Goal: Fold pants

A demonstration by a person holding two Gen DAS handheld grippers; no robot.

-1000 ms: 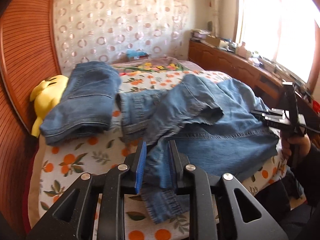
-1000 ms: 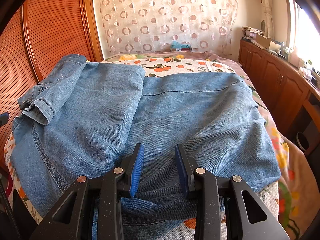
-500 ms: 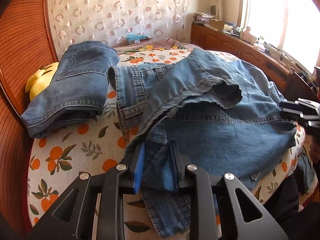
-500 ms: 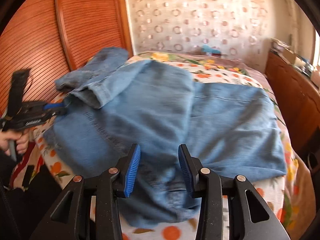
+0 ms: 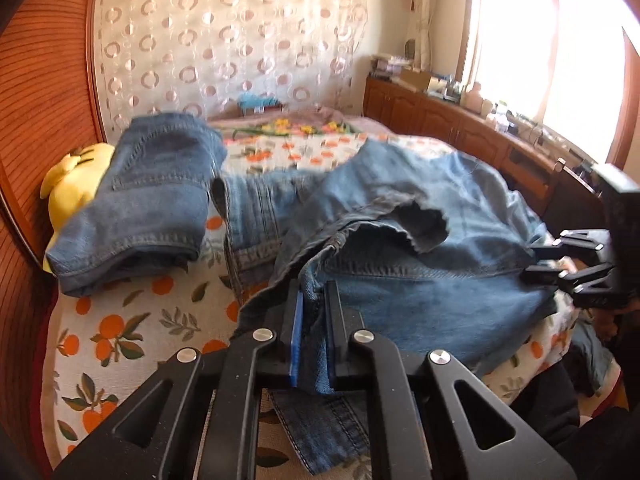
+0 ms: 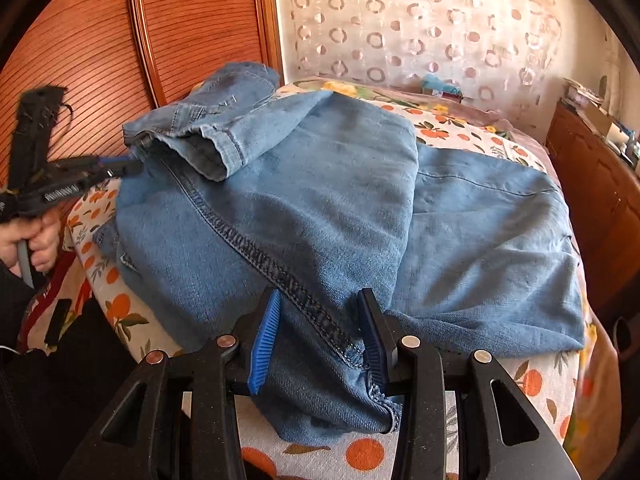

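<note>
Left wrist view: the left claw has just been closing, and now its jaws are sitting narrow, pinching a bunched fold of the jeans right at the near edge of the bed. A loose strip of denim is hanging down below the pads. A second, folded pair of jeans is lying toward the bed's left edge, leaning against a yellow plush toy. The patterned sheet at the near left corner is bare. The right claw is showing at the far right, touching the denim's edge.

Right wrist view: the right claw is standing about half open, with a thick seam of the jeans lying between the blue pads; I can't tell if they're actually pressing on it. The denim is spreading across most of the bed's width, up to the near edge. The left claw is gripping cloth by the left edge, with a hand on its handle.
</note>
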